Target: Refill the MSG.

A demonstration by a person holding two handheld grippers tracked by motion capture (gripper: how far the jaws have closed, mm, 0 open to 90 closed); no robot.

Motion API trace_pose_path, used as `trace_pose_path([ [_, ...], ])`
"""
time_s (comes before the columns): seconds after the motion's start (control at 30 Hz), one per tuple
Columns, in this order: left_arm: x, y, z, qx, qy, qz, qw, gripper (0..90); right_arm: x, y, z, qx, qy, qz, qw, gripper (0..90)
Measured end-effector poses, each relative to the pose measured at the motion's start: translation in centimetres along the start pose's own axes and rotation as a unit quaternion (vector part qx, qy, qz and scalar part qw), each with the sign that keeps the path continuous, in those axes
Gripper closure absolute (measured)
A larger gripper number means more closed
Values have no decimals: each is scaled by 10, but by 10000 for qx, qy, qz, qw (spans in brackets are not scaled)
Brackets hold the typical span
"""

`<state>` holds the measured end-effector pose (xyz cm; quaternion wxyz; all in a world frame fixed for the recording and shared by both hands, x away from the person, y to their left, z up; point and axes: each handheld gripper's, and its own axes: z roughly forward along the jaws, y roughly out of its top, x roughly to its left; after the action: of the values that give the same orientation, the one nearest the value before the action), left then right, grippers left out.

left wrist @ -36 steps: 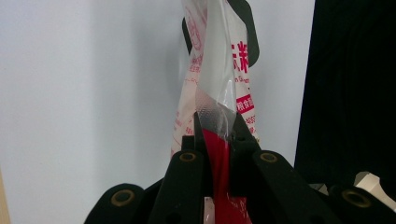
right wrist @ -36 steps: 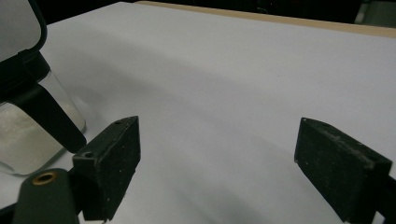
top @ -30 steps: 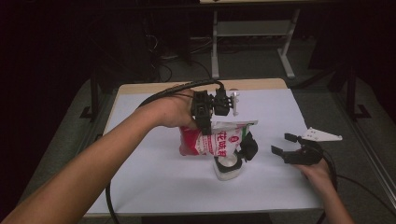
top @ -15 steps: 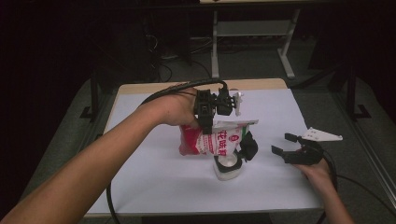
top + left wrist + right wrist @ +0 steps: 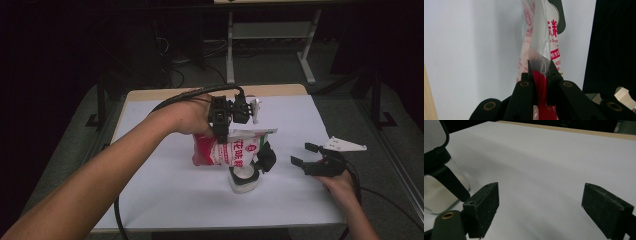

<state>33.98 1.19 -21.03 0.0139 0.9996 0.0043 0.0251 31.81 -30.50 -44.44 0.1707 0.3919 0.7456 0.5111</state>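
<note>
A red-and-white bag [image 5: 227,150] with red print hangs tilted over a clear jar [image 5: 244,179] whose black flip lid [image 5: 266,157] stands open. My left gripper [image 5: 220,136] is shut on the bag's top edge from above. In the left gripper view the jaws pinch the clear and red seam of the bag [image 5: 541,52], with the black lid [image 5: 561,21] beyond it. My right gripper [image 5: 301,154] rests low on the table right of the jar, open, with nothing between its pads [image 5: 485,206]. The jar [image 5: 439,192] sits at the left edge of the right gripper view.
The white table top [image 5: 165,195] has a wooden far edge [image 5: 280,90]. A black cable [image 5: 190,96] arcs from the left gripper over the forearm. Dark floor and a metal frame [image 5: 270,35] lie beyond the table.
</note>
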Motion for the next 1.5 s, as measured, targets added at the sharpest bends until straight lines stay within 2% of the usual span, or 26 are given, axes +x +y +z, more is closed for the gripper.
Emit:
trace_pose_path([
  [0.6, 1, -5, 2, -40, -32, -43, 10000, 863, 0, 0, 0, 12, -2, 5, 10000, 140],
  [1.5, 1, -1, 2, -1, -62, -34, 10000, 863, 0, 0, 0, 5, 0, -2, 10000, 140],
])
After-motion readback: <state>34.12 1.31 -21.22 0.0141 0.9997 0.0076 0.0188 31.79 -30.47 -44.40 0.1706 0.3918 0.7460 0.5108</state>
